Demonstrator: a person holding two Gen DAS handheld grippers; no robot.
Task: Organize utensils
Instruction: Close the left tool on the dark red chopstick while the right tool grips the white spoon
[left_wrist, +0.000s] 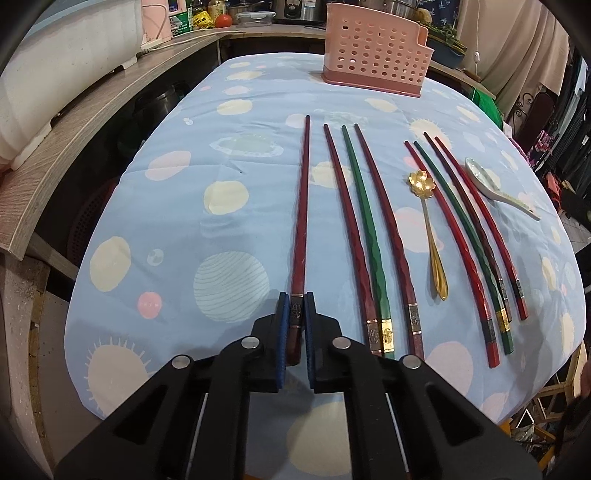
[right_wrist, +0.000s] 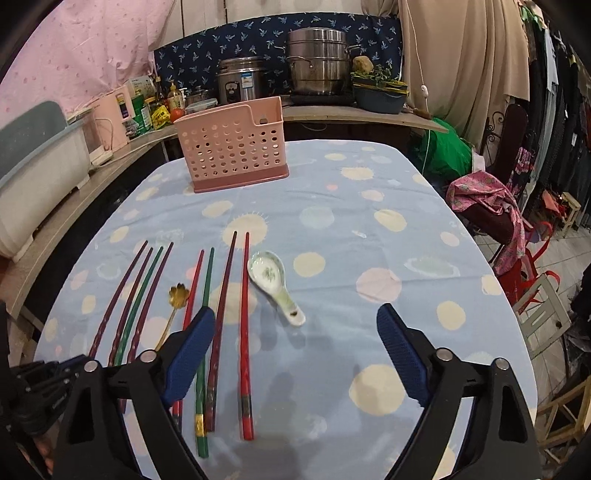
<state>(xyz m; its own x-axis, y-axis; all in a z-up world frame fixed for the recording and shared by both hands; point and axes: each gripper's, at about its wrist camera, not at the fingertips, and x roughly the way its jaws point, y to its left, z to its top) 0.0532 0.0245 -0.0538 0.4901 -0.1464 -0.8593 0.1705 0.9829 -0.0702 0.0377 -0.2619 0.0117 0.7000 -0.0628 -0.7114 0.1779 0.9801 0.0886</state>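
Observation:
My left gripper (left_wrist: 296, 308) is shut on the near end of a dark red chopstick (left_wrist: 302, 206) that lies on the blue tablecloth. Right of it lie several red and green chopsticks (left_wrist: 364, 229), a gold flower spoon (left_wrist: 430, 229) and a white ceramic spoon (left_wrist: 496, 188). A pink perforated utensil holder (left_wrist: 375, 48) stands at the far end of the table. My right gripper (right_wrist: 295, 332) is open and empty above the cloth, just right of the chopsticks (right_wrist: 244, 332). The ceramic spoon (right_wrist: 275, 284) and the holder (right_wrist: 236, 144) also show in the right wrist view.
A wooden counter (left_wrist: 74, 122) runs along the left with pots, bottles and a white dish rack (right_wrist: 33, 173). A chair with pink cloth (right_wrist: 495, 206) stands right of the table (right_wrist: 369, 184). The table's near edge is close under both grippers.

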